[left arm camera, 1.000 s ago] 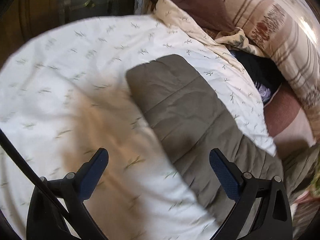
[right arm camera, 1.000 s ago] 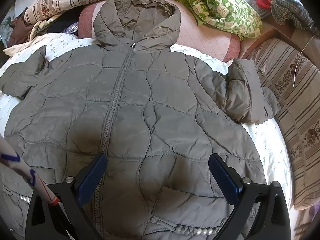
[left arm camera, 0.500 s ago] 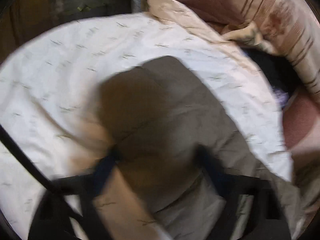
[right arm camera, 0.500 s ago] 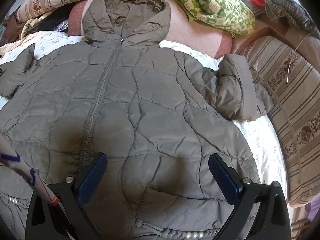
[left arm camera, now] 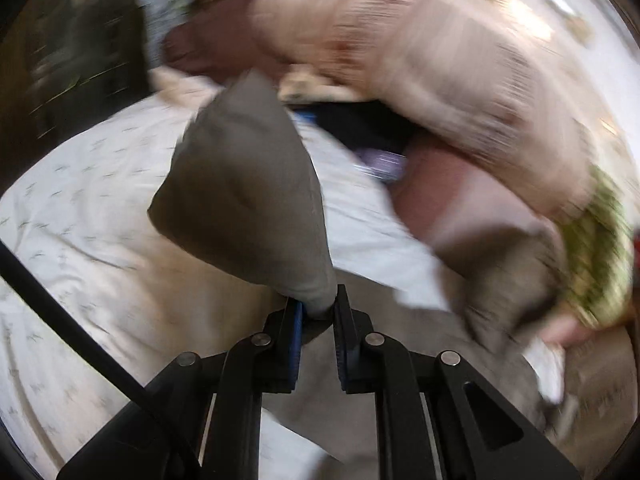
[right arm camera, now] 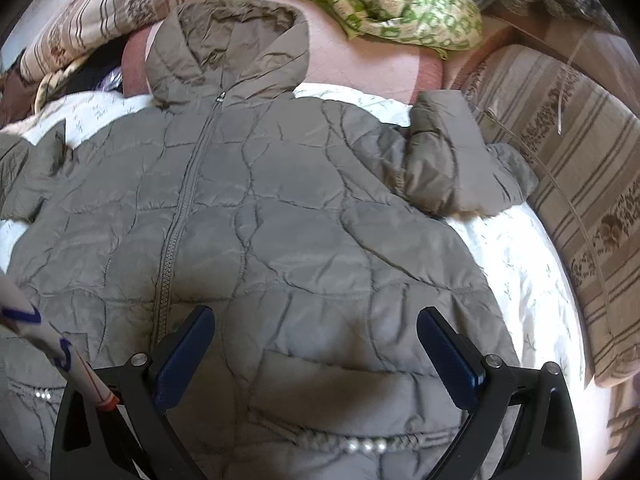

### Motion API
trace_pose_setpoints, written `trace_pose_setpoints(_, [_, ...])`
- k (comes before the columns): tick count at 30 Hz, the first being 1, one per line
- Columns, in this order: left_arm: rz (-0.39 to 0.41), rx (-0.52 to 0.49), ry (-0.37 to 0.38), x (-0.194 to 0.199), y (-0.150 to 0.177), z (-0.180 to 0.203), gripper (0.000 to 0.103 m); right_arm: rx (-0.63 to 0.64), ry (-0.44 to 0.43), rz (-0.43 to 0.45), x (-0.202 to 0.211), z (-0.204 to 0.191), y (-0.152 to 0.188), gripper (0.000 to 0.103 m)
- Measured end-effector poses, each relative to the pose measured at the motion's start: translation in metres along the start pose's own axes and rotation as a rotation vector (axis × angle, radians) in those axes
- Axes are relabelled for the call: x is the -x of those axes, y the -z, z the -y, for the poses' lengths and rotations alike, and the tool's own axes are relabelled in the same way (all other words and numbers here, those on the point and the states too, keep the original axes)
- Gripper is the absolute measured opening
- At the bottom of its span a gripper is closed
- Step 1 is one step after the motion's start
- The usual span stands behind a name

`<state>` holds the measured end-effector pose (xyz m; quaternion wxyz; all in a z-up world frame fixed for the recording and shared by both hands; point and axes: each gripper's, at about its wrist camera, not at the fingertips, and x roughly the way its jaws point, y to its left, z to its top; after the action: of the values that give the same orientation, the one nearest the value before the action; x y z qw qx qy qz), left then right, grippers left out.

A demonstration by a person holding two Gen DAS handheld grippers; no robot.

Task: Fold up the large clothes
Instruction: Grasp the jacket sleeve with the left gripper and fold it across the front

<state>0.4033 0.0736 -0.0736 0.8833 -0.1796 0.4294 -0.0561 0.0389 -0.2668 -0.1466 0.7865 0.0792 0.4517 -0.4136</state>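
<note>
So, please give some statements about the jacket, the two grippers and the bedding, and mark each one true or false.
1. The left gripper is shut on the sleeve of the jacket. True.
2. The right gripper grips the hood. False: it is open above the lower front and holds nothing.
3. The jacket's zipper is closed. True.
4. The green patterned cloth covers the jacket. False: it lies beyond the hood.
5. The jacket lies face down. False: the zipper faces up.
</note>
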Motion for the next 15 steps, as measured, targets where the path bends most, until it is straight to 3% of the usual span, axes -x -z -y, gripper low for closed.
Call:
trace_pose_setpoints(3, [-0.039,-0.084,0.121,0.013,0.039,0.058,0.013,-0.016,-0.002,0.019,0.013,0.012,0.007,0.103])
trace_pose_setpoints(8, [-0.158,-0.174,0.217,-0.010,0.114,0.124,0.013,-0.051,0.004,0.030,0.025,0.034,0.016,0.103])
trace_pose_setpoints(11, [-0.224,-0.201,0.190,-0.037,0.157,0.143,0.013,-0.073,0.012,0.024,0.029,0.049,0.022,0.103])
trace_pose_setpoints(15, [-0.322,-0.276,0.086,-0.077,0.204,0.154,0.018,-0.096,0.025,0.017,0.031,0.065,0.027,0.103])
